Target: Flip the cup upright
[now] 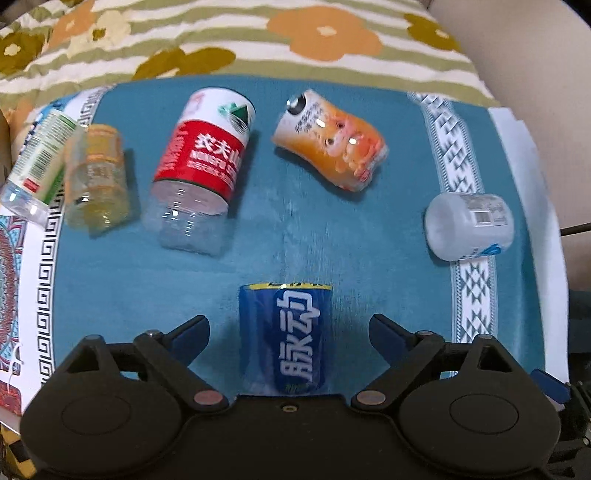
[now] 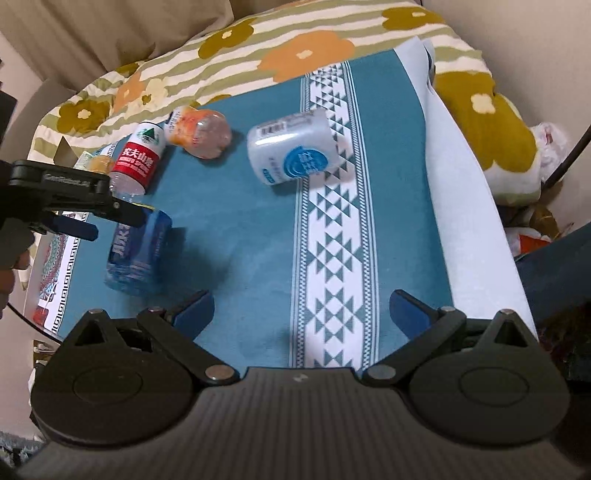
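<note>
Surface cover: teal woven cloth (image 2: pixel 240 221) with a white band of teal triangle patterns (image 2: pixel 332 236), spread flat.
Bedding: quilted blanket striped white and olive, with orange and mustard flowers (image 1: pixel 258 40), bunched behind and beside the cloth.
Far edge: pale white sheet (image 2: pixel 461 206) along the cloth's right side.
Wall: plain beige (image 2: pixel 92 33) at upper left.
Light: soft, even, indoor.
</note>
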The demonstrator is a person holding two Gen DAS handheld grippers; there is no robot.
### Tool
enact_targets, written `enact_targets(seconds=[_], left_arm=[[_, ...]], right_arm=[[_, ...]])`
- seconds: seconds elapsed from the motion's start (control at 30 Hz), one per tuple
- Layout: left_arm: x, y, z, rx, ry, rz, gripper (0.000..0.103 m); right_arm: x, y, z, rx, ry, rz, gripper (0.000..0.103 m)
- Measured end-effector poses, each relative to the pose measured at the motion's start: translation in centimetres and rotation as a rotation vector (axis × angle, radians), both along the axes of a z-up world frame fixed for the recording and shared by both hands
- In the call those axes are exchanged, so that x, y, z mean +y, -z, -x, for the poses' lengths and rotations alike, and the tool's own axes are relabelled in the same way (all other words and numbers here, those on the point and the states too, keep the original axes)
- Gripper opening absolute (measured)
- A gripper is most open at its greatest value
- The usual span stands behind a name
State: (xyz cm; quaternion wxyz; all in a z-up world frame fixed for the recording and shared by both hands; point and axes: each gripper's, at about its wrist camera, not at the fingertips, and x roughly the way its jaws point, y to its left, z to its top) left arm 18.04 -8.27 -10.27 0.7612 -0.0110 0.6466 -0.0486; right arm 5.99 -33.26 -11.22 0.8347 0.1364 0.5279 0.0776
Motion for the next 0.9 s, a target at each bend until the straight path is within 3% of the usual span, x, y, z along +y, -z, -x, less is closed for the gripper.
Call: enact_targets(seconds=[0.2, 0.4, 0.47, 0.9], left_arm=[[-0.5, 1.4, -1.7, 0.045, -0.017, -0.016, 0.094], [-0.6, 2.9, -2.9, 0.097, -0.036, -0.016, 0.080], [-0.6, 3.3, -3.1, 0.112, -0.036, -0.017, 0.069], [-0.2, 2.5, -2.5, 0.083, -0.025, 0.018, 0.067]], right_arm=[[-1.3, 1.3, -1.0, 0.021, -0.002, -0.024, 0.103], [-1.6, 1.9, -1.9, 0.033, -0.016, -0.040, 0.103], [-1.7, 2.0, -2.2, 0.032, -0.019, -0.042, 0.103], [-2.3, 1.6, -2.2, 0.022, 0.013, -0.060, 0.103]])
